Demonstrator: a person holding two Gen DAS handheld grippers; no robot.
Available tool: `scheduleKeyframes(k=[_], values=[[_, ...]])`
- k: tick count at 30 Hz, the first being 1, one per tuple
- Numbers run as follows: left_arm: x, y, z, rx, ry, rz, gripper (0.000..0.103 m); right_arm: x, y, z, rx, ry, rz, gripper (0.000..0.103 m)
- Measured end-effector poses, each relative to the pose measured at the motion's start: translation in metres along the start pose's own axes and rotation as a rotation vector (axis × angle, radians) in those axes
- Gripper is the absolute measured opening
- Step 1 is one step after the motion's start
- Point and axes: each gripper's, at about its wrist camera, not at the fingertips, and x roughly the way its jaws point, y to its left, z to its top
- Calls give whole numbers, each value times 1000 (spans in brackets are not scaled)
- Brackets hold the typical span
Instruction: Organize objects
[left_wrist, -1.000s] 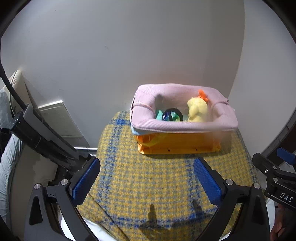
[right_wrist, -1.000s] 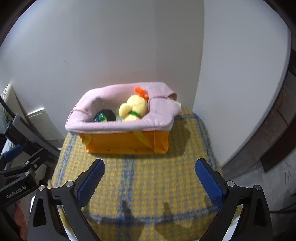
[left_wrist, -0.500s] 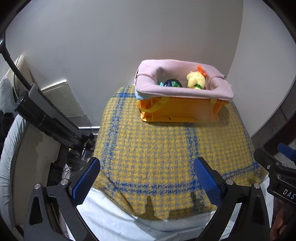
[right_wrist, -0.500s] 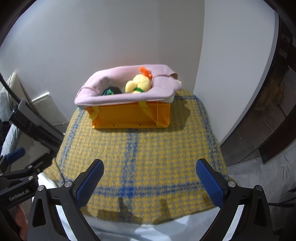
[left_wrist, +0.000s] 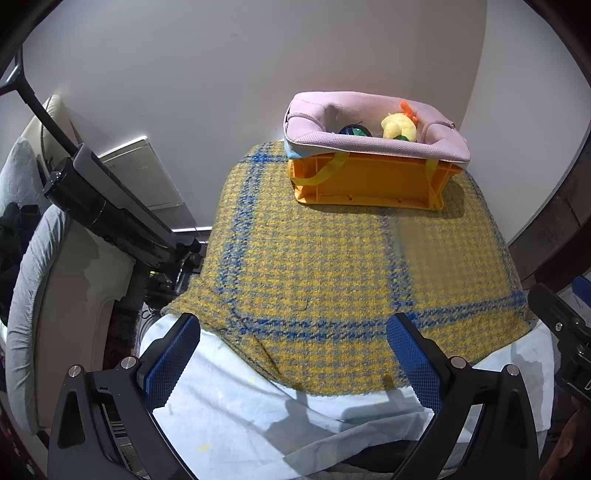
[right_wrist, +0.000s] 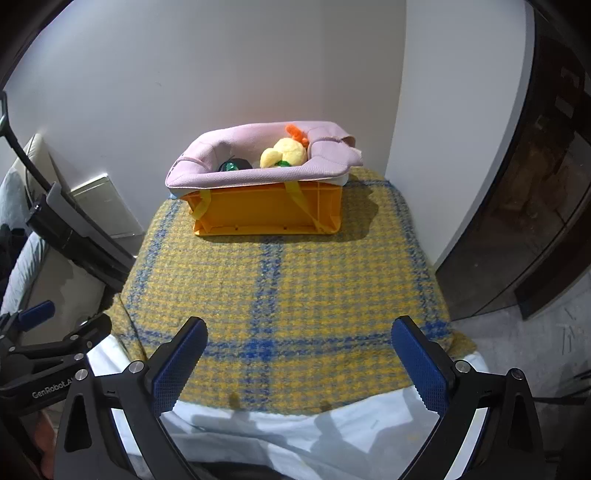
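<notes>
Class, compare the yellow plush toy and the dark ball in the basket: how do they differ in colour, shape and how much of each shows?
The plush toy is pale yellow with an orange tuft; the ball is dark with green and blue patches. The toy is lumpy and soft-looking, the ball round. The toy rises above the pink liner; the ball sits low, mostly hidden. Both lie inside the orange basket.

An orange crate (right_wrist: 269, 212) lined with pink cloth (right_wrist: 258, 173) sits at the plaid blanket's (right_wrist: 288, 295) far edge, holding a yellow plush (right_wrist: 284, 153).
</notes>
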Motion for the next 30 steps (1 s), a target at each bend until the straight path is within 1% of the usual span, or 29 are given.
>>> scheduleKeyframes(k=[7,8,14,20,30], values=[[-3,1,-12,17,13,12,103,-4,-2,-9,9,7,-12,100],[-3,1,-14,95,8,-34,103,-3,-3,-10,12,10,-11,100],[0,4,-21,82,22,-42,103,-2,-4,-19,23,27,-7,100],[4,-1,-31,100,42,-53,103,-1,-4,-25,19,40,-9,100],[4,-2,-31,102,38,-55,103,-1,-6,-26,23,46,-9,100]])
